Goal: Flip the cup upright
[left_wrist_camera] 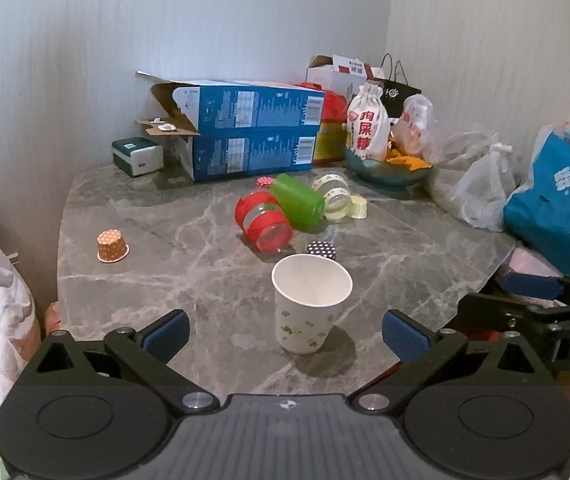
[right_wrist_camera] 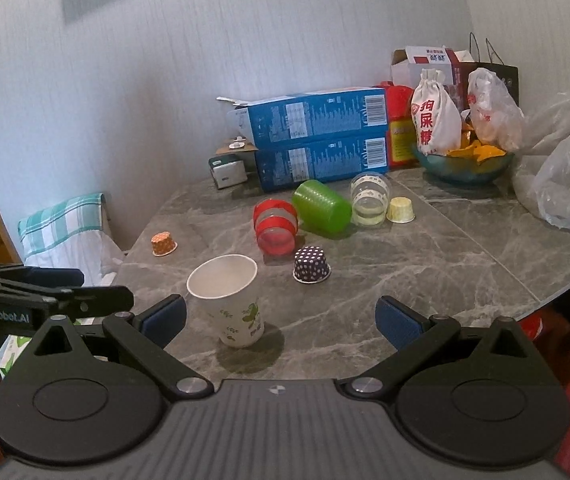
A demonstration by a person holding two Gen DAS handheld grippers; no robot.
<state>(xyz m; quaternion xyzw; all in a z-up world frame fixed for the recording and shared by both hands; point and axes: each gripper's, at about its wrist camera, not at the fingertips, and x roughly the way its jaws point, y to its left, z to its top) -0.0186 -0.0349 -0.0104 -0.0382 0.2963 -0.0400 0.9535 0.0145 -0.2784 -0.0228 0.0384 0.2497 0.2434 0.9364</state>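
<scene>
Marble table (left_wrist_camera: pixel 125 288): paper cup (left_wrist_camera: pixel 309 304) already stands upright at 12 o'clock of left gripper (left_wrist_camera: pixel 285 334), jaws released, not touching. Right gripper (right_wrist_camera: pixel 281 320) also spread, empty. Flip looks done; 3 tumblers further back still lie sideways.

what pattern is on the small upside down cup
White dots on dark purple cupcake cup, clearest in the right wrist view.

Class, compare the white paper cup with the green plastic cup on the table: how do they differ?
The white paper cup stands upright, mouth up; the green plastic cup lies on its side. The paper cup stands apart near the fingers; the green cup lies among the other fallen cups. Both rest on the marble table.
</scene>
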